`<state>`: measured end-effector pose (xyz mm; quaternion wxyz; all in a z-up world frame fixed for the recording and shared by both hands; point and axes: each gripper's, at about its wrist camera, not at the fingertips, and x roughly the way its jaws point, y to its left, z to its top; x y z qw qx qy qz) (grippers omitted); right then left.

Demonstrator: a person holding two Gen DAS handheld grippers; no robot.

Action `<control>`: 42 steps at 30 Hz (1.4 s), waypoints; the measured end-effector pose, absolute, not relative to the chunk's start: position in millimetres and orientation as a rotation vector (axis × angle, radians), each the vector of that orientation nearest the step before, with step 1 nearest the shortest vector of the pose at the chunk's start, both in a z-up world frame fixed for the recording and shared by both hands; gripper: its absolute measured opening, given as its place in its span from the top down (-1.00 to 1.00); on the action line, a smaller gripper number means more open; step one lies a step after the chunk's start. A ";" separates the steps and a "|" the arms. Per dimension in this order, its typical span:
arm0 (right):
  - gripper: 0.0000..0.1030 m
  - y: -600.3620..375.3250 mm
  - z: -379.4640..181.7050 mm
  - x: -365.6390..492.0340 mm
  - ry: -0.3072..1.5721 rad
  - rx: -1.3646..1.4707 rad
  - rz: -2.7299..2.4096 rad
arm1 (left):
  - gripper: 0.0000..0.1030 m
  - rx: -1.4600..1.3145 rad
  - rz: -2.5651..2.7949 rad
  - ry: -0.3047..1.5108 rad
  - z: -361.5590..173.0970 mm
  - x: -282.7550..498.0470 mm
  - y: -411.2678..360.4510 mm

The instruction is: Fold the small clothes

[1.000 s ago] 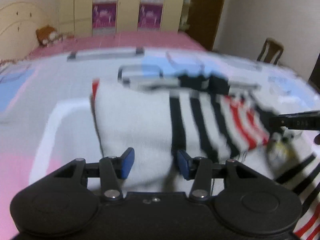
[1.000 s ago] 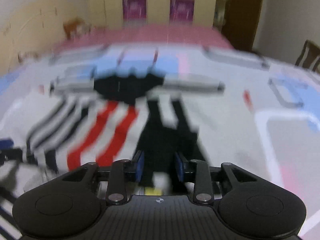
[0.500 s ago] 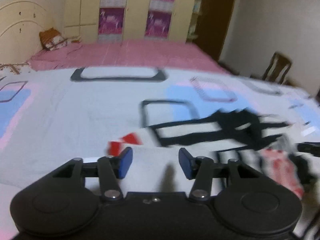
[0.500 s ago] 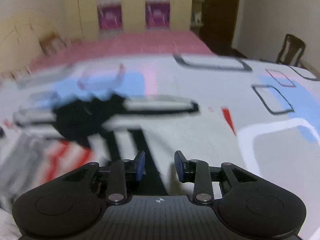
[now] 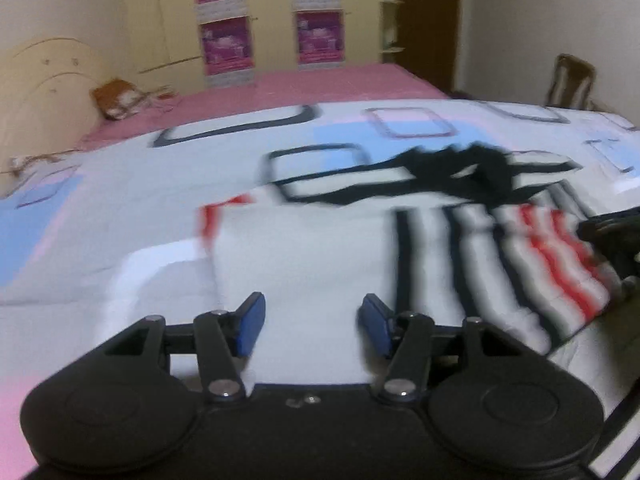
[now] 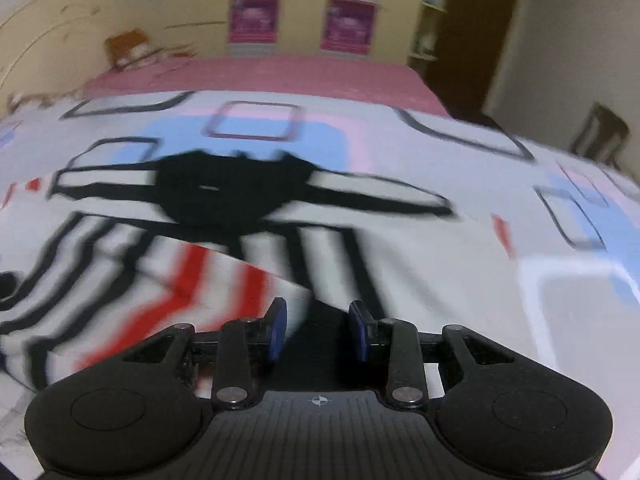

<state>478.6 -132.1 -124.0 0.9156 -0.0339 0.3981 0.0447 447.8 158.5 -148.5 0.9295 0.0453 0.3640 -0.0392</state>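
A small white garment (image 5: 312, 256) with black and red stripes and a black collar (image 5: 464, 176) lies on the bed. In the left wrist view my left gripper (image 5: 312, 326) is open, its blue pads over the white part of the cloth. In the right wrist view the garment (image 6: 168, 280) spreads left and ahead, its black collar (image 6: 224, 192) farther off. My right gripper (image 6: 318, 330) is open, with a dark stripe of the cloth between its pads. The right gripper's tip shows at the left view's right edge (image 5: 612, 236).
The bed cover (image 5: 120, 184) is white with blue, pink and black-outlined rectangles. A pink sheet (image 6: 260, 72) and a headboard (image 5: 44, 76) lie beyond. A wooden chair (image 5: 572, 80) and a dark door (image 6: 472, 32) stand at the right.
Both views swung up and back down over the garment. Both grippers stayed open; the cloth lies much as it did one second ago.
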 end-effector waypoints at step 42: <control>-0.38 -228.6 -71.8 341.5 0.757 0.103 0.204 | -0.79 0.157 0.023 0.703 -106.3 315.9 88.7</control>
